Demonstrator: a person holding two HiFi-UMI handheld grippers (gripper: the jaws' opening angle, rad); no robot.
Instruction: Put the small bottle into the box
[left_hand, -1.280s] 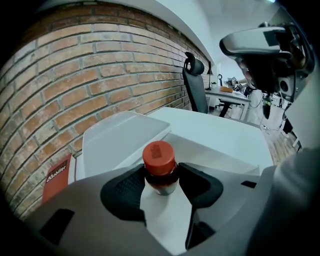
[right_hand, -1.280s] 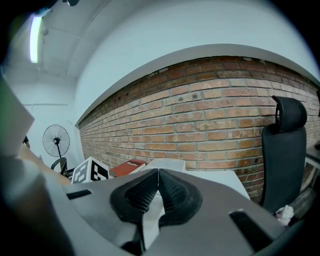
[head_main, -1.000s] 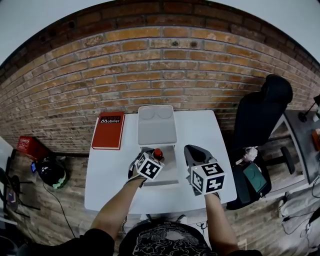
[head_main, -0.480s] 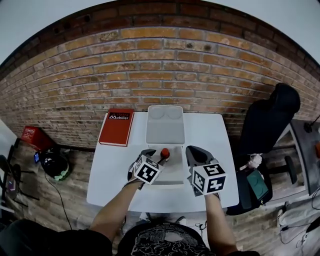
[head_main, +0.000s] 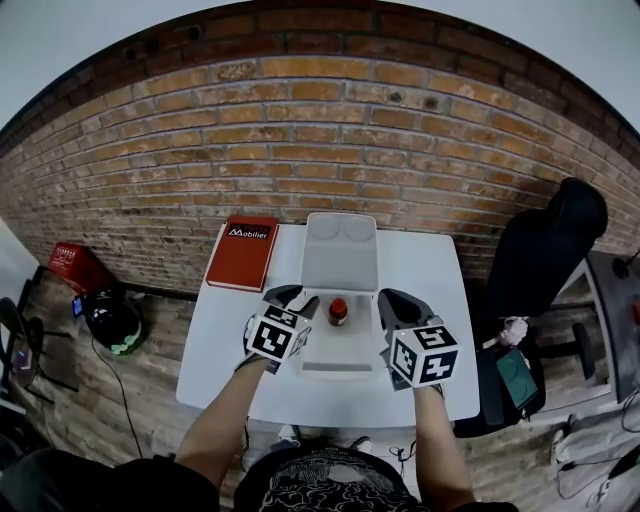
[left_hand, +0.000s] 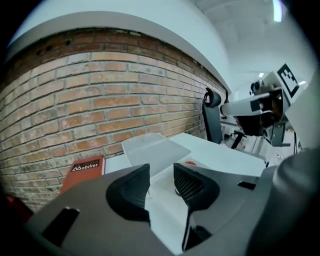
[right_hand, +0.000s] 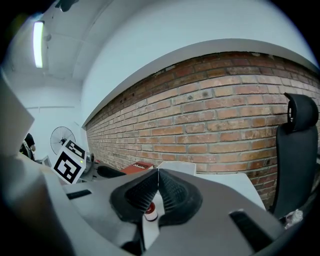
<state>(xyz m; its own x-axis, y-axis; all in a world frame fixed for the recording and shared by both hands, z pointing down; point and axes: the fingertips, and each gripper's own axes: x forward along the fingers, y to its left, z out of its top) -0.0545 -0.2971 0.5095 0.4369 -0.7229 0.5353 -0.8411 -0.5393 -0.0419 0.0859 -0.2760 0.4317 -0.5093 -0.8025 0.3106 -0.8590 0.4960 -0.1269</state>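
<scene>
The white worktop (head_main: 420, 270) carries an open white box (head_main: 340, 255) with its lid raised at the far side. The left gripper (head_main: 297, 300) hovers at the box's left edge, tilted down. Its fingers are partly apart and have just been closing, with nothing between them. The right gripper (head_main: 390, 298) is at the box's right edge, nearly level, its fingers pressed together and empty. Inside the box the small bottle (head_main: 338, 311) stands upright, long axis vertical, red cap up.
</scene>
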